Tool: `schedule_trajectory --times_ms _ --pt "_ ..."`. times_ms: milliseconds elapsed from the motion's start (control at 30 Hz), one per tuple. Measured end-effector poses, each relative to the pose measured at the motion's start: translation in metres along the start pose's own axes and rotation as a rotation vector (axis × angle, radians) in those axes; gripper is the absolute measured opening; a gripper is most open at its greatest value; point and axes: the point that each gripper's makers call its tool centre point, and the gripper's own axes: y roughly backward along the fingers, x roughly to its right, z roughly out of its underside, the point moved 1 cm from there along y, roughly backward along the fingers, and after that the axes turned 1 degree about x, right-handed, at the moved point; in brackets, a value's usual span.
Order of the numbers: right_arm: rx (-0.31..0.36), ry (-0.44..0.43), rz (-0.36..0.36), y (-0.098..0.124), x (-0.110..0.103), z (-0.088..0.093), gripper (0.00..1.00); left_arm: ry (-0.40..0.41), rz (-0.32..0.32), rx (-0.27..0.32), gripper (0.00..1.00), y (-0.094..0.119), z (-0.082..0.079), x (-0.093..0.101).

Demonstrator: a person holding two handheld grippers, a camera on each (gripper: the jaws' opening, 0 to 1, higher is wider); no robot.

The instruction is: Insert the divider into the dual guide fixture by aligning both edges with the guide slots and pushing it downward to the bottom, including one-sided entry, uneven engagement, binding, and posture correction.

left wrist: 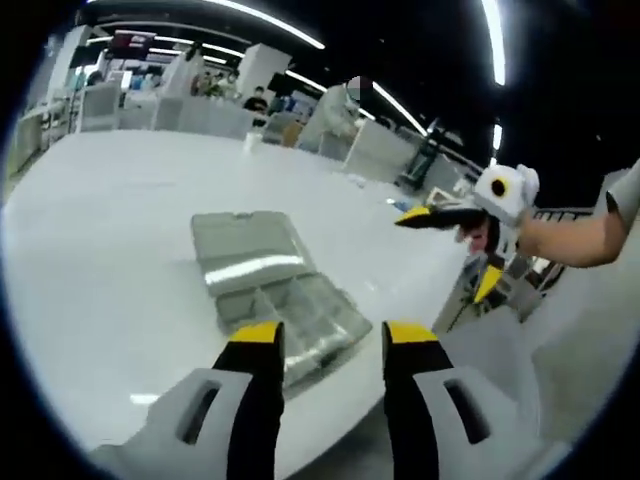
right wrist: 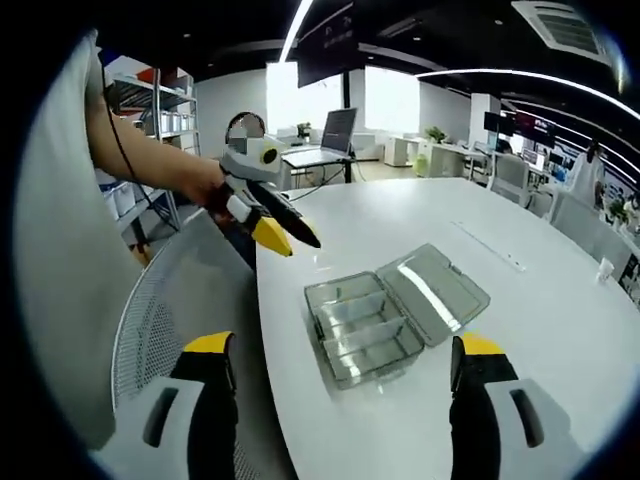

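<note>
Your left gripper (left wrist: 333, 345) hangs over the desk's (left wrist: 110, 230) near edge, jaws parted and holding nothing. Just beyond its tips lies the clear fixture box (left wrist: 272, 290), lid folded flat on the far side, long axis running away along that edge. Your right gripper (right wrist: 340, 365) is spread wide and empty too; from it the box (right wrist: 385, 310) lies straight ahead, near the desk (right wrist: 540, 250) edge. Inside, clear partitions split the tray into compartments; I cannot tell which one is the loose divider. Neither gripper looks clearly nearer.
</note>
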Motion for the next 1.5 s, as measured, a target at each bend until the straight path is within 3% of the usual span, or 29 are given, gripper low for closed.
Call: schedule_trajectory --times_ms 400,567,1100,1500 --pt "-0.049 0.003 0.0 0.009 0.01 0.015 0.87 -0.12 0.021 0.061 0.46 0.005 -0.01 0.016" --pt "-0.067 0.005 0.008 0.012 0.017 0.024 0.86 -0.158 0.025 0.057 0.48 0.005 -0.009 0.02" --pt "-0.219 0.008 0.04 0.022 0.068 0.091 0.79 -0.223 0.03 0.071 0.54 0.004 -0.019 0.028" --pt "-0.331 0.025 0.018 0.023 0.086 0.129 0.72 -0.267 0.034 0.031 0.59 -0.002 -0.014 0.033"
